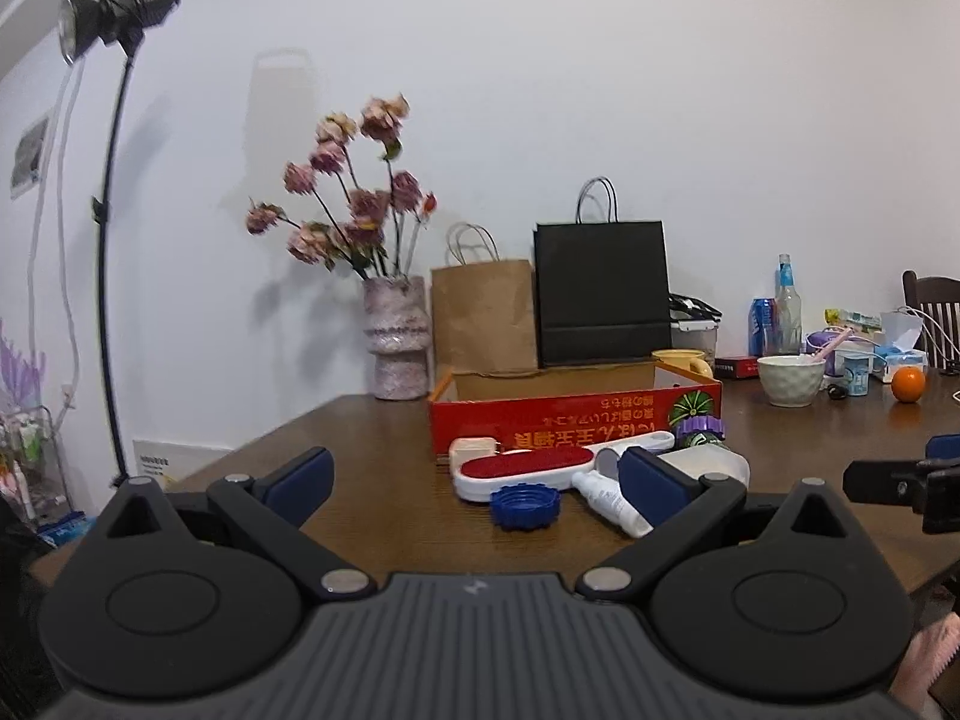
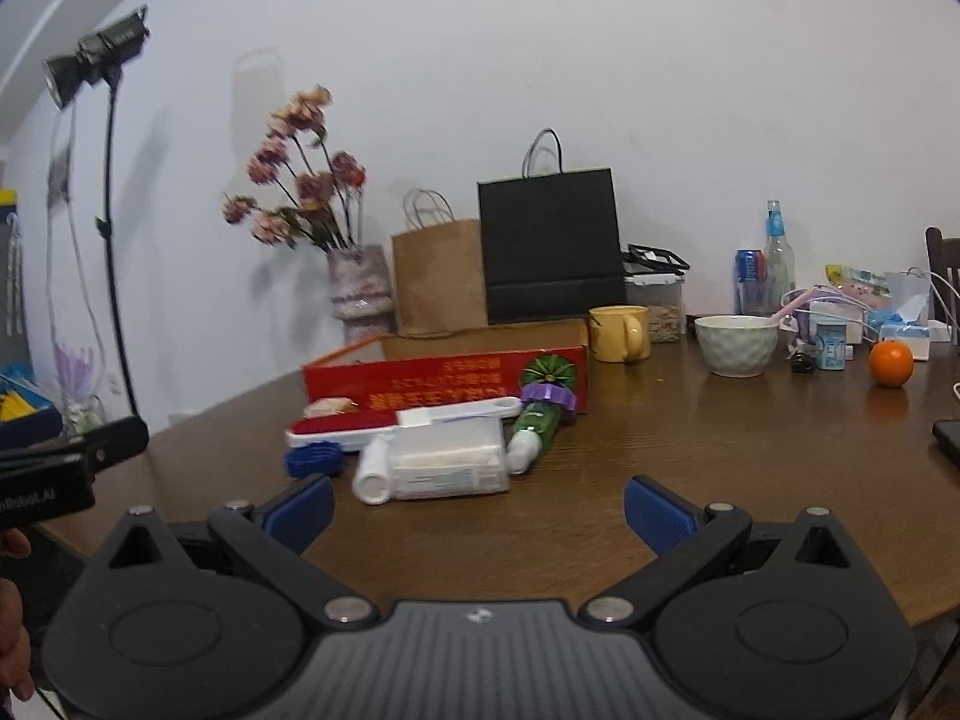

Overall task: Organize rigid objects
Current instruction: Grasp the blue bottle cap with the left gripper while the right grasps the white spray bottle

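Hovering over the wooden table [image 1: 372,450], the left gripper [image 1: 474,483] is spreading its jaws wide, facing a lint brush [image 1: 519,471] and blue cap [image 1: 525,507] lying before the red box [image 1: 570,414]. From the right wrist, the right gripper [image 2: 477,507] is gaping empty near a clear plastic box [image 2: 450,462] and white tube [image 2: 372,477].

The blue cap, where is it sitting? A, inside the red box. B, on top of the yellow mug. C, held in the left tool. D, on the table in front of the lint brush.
D: the blue cap lies on the table just in front of the lint brush, outside the red box.
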The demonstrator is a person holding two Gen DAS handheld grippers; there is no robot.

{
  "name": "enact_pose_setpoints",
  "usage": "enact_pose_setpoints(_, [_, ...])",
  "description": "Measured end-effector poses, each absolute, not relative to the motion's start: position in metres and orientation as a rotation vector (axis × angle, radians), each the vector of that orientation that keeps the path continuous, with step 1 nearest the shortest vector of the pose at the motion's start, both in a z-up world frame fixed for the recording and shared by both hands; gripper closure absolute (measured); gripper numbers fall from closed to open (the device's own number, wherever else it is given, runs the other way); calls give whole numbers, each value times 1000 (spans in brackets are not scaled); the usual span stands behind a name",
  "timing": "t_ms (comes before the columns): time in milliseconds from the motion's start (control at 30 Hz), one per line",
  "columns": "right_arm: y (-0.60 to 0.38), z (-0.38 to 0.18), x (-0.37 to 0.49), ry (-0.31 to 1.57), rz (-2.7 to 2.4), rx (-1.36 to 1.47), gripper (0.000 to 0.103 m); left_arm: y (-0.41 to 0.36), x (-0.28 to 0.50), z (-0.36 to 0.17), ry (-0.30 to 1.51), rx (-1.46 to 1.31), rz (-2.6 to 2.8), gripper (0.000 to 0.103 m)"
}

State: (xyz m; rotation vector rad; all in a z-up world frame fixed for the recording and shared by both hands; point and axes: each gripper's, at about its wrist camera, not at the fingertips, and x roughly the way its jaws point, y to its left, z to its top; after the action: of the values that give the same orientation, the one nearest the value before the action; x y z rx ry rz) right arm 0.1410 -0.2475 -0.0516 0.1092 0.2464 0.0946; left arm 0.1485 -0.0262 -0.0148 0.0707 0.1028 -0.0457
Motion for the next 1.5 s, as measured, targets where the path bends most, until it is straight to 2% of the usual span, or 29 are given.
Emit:
enact_pose_setpoints(233, [-240, -51, 199, 376, 111, 48, 0, -30, 203, -23, 207, 31, -100, 0])
enact_pose_setpoints(467, [-233, -48, 224, 322, 274, 147, 2, -26, 251, -24, 269, 60, -116, 0])
enact_pose_setpoints(533, [-225, -47, 233, 315, 310, 151, 17, -27, 263, -24, 294, 88, -147, 0])
enact_pose_setpoints(567, [-220, -46, 238, 319, 316, 137, 21, -28, 268, -25, 308, 106, -165, 0])
enact_pose_setpoints(633, [-211, -46, 250, 332, 338, 117, 37, -31, 282, -27, 345, 147, -215, 5])
enact_pose_setpoints(800, [-196, -45, 271, 360, 388, 118, 57, -30, 313, -35, 422, 162, -266, 16])
enact_pose_setpoints(967, [-185, -49, 289, 398, 392, 122, 62, -20, 339, -41, 538, 98, -299, 35])
enact_pose_setpoints(1000, [-183, -50, 292, 405, 396, 122, 62, -19, 343, -42, 557, 91, -302, 44])
enact_pose_setpoints(1033, [-180, -50, 293, 404, 394, 115, 64, -19, 346, -44, 578, 85, -313, 47])
enact_pose_setpoints(1233, [-157, -57, 307, 457, 348, 15, 71, -13, 341, -44, 563, 91, -253, 48])
enact_pose_setpoints(1500, [-134, -57, 315, 480, 271, -119, 72, -3, 318, -42, 537, 128, -183, 47])
